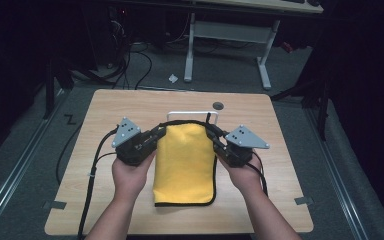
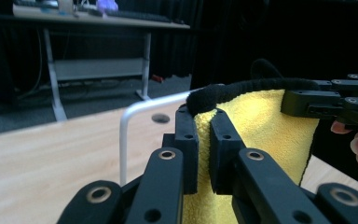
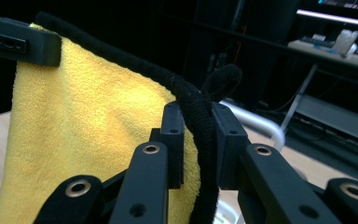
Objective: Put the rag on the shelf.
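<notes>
Yellow cloth (image 1: 185, 162) with a black edging hangs between my two grippers over the middle of the wooden table (image 1: 105, 110), its lower end lying folded on the tabletop at the near side. My left gripper (image 1: 156, 136) pinches the cloth's upper left corner; in the left gripper view the two black jaws are pressed together on the cloth (image 2: 256, 121) right under the black hem. My right gripper (image 1: 214, 139) pinches the upper right corner, and in the right gripper view its jaws clamp on the thick black edging of the cloth (image 3: 88, 121).

Behind the cloth stands a white wire rack (image 1: 190, 114); I see just its top bar and corners from above, the rest is hidden by the cloth. In the left gripper view the rack (image 2: 135, 116) shows one bent corner and its foot is cut off behind my jaws. A black loop (image 3: 221, 79) sticks up from the hem, and I cannot tell how it is attached. Both of my hands cover the gripper bodies from below. The room beyond the table is too dark for me to read.
</notes>
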A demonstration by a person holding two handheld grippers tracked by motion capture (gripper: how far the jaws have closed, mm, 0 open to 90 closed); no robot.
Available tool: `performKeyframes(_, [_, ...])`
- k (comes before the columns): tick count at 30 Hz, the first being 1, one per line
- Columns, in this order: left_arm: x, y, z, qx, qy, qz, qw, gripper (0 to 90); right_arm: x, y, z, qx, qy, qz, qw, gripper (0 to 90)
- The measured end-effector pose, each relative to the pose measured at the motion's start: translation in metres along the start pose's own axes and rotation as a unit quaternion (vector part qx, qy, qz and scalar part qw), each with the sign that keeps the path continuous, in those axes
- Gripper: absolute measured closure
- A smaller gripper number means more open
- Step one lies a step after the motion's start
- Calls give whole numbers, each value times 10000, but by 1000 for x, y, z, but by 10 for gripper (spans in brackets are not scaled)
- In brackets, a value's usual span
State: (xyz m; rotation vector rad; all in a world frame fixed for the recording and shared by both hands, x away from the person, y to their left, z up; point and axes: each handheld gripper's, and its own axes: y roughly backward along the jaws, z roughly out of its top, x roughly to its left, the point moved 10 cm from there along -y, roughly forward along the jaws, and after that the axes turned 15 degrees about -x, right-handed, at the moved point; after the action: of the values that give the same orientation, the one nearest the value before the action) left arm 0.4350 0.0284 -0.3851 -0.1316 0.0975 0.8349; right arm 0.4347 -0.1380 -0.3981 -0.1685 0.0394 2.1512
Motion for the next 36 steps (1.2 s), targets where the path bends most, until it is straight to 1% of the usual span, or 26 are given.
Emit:
performKeyframes(5, [-2,-4,21,-177,-89,-26,9998,839,-5,-2,20,-209,17,-59,9998,777])
performKeyframes(9, [-2,-5,34,-294,-152,-47,9994,839,-7,-3,33,-362,27,-86,9993,777])
performKeyframes(16, [0,-10,57,-483,-230,-94,9985,839,-12,-7,55,-555,79,-127,9983,777])
performKeyframes(22, [0,-16,74,-592,-346,-125,9976,839,-19,-9,74,-720,138,-178,9972,777])
performKeyframes(27, [0,-21,78,-610,-350,-150,9974,839,-23,-8,83,-785,175,-217,9965,777])
performKeyframes(31, [0,-25,75,-573,-348,-181,9976,838,-26,-8,82,-770,180,-245,9966,777])
performKeyframes(36, [4,-35,73,-477,-413,-219,9978,838,-33,-11,80,-726,181,-285,9968,778])
